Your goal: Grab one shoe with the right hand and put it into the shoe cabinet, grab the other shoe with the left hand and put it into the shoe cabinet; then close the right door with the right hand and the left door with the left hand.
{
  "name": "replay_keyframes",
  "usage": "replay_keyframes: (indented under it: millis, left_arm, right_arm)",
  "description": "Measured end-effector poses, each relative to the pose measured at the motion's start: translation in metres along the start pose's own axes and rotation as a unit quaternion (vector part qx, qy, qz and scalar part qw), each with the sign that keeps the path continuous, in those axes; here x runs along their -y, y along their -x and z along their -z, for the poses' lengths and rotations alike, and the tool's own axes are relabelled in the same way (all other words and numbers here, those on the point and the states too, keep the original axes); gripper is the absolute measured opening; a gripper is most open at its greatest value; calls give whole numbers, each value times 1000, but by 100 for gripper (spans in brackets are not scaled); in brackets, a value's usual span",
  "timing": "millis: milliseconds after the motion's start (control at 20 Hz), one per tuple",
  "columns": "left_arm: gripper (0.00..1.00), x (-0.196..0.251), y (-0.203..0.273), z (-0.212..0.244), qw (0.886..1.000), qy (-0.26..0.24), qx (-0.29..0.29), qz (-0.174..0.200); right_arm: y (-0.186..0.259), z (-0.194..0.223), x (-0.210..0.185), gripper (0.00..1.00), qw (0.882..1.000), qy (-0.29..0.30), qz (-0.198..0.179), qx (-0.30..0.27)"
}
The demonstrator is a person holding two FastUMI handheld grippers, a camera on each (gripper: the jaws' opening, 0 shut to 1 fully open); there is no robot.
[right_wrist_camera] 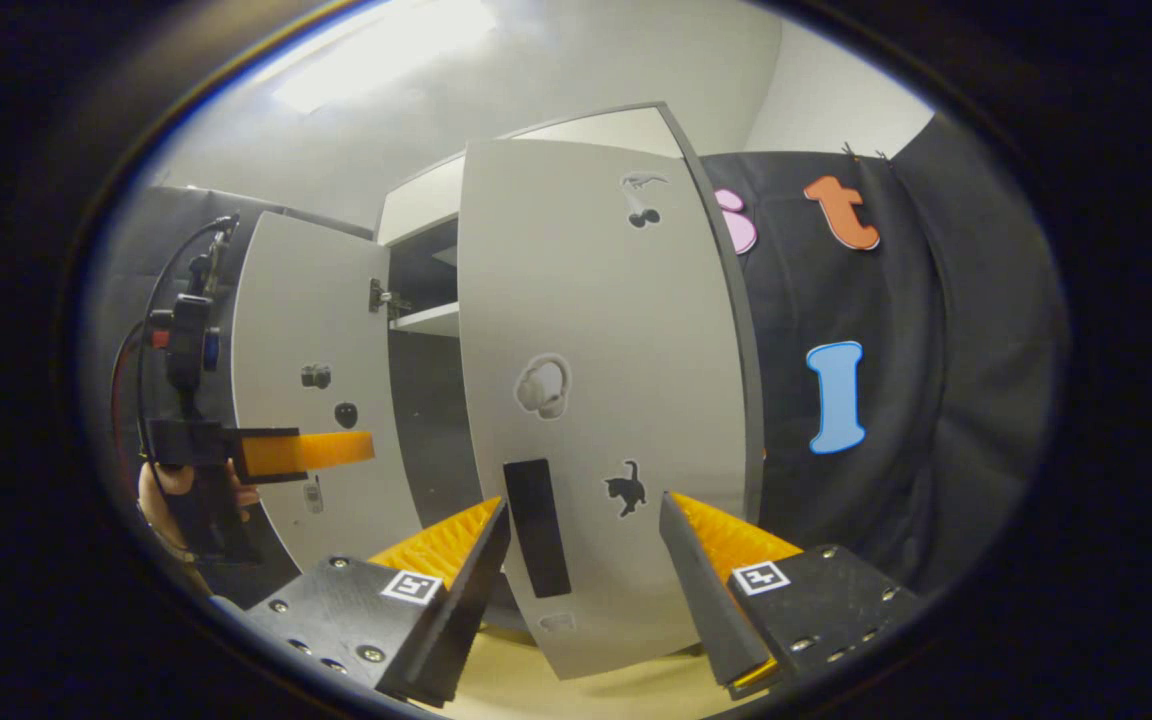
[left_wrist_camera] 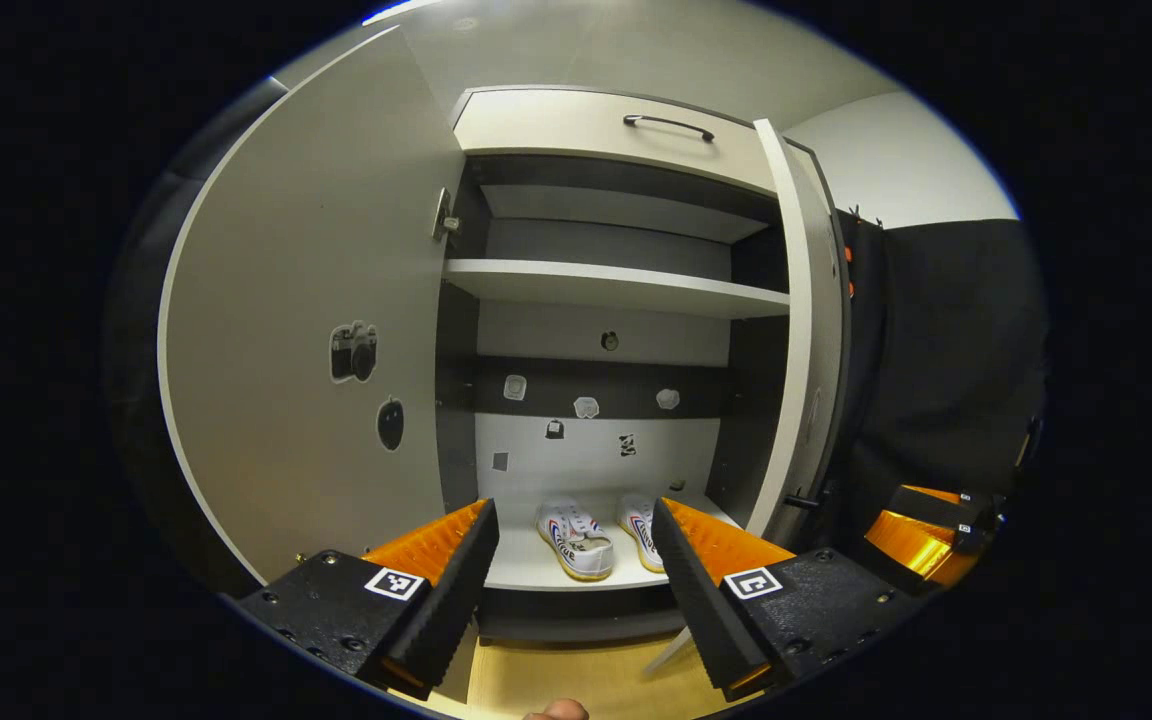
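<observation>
While both doors of the shoe cabinet (left_wrist_camera: pixel 626 120) stand open, we see the two shoes side by side on its bottom shelf (left_wrist_camera: pixel 536 570), toes toward us. The left shoe (left_wrist_camera: pixel 574 540) lies in full sight between our fingers; the right shoe (left_wrist_camera: pixel 640 530) sits just beside it, partly hidden behind one finger of the left tool (left_wrist_camera: pixel 570 575). That tool is released, its fingers spread wide with nothing between them, and it hangs in front of the cabinet, apart from the shoes.

The left door (left_wrist_camera: pixel 306 330) swings out wide, showing its inner face with a camera sticker (left_wrist_camera: pixel 353 351) and a dark round sticker below it. The right door (left_wrist_camera: pixel 801 330) stands nearly edge-on to us in the left gripper view. Above the shoes we count a middle shelf (left_wrist_camera: pixel 616 285) and a drawer front with a dark handle (left_wrist_camera: pixel 668 124). Small stickers dot the back wall of the cabinet.

In the right gripper view we face the outer side of the right door (right_wrist_camera: pixel 606 400), with its dark recessed pull (right_wrist_camera: pixel 537 527), a headphone sticker (right_wrist_camera: pixel 543 386) and a cat sticker (right_wrist_camera: pixel 626 488). The right tool (right_wrist_camera: pixel 584 590) is likewise released, fingers apart either side of the door's lower part; whether they touch the door we cannot tell. Farther off at the left, a hand (right_wrist_camera: pixel 171 480) holds the left tool (right_wrist_camera: pixel 306 452) before the left door (right_wrist_camera: pixel 311 400).
</observation>
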State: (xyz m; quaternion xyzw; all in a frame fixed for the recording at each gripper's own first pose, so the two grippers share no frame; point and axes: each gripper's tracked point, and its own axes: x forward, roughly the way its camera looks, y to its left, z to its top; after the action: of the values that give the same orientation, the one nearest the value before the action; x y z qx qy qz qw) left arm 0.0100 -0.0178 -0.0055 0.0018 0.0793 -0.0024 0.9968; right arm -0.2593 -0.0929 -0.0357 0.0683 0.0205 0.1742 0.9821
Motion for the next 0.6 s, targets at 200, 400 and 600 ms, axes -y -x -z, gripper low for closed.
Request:
replay_keyframes:
  millis: [200,400,600]
  left_arm:
    - [92,1,-1,1,1000,0,1,-1]
    - [92,3,0,0,1000,-1,2,-3]
    - [92,3,3,-2,1000,1,4,-6]
  right_arm:
    - [-2,2,3,90,1000,-2,1,-4]
    - [-4,4,5,90,1000,-2,-2,-6]
    - [-5,5,5,90,1000,-4,-6,-6]
